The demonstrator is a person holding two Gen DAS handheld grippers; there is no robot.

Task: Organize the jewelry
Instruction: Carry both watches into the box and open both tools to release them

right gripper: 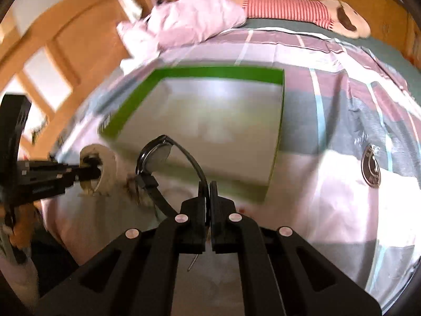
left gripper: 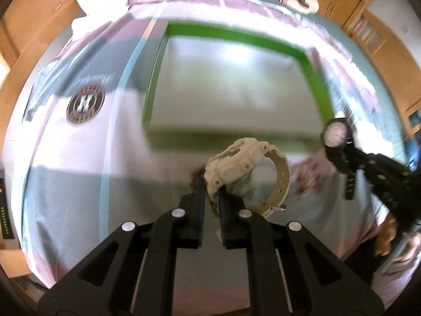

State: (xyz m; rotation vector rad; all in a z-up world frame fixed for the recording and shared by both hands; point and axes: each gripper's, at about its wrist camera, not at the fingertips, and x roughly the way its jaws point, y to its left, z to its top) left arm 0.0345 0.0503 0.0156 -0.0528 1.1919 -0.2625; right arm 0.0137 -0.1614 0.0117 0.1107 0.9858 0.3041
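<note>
My left gripper (left gripper: 212, 184) is shut on a chunky beige watch (left gripper: 236, 163), pinching its strap just below the case, and holds it above the bed. My right gripper (right gripper: 208, 184) is shut on the thin strap of a black watch (right gripper: 155, 155), whose round face hangs to the left of the fingers. Each view shows the other gripper too: the black watch (left gripper: 335, 134) at the right of the left wrist view, the beige watch (right gripper: 98, 168) at the left of the right wrist view. A shallow green-rimmed box (left gripper: 313, 79) with a pale inside lies open just beyond both watches.
The box (right gripper: 215, 75) rests on a plaid bedspread (right gripper: 342, 184) in pink, grey and white with a round printed badge (left gripper: 85, 104). A crumpled pink cloth (right gripper: 189, 21) and a striped plush toy (right gripper: 289, 8) lie at the far end. Wooden furniture surrounds the bed.
</note>
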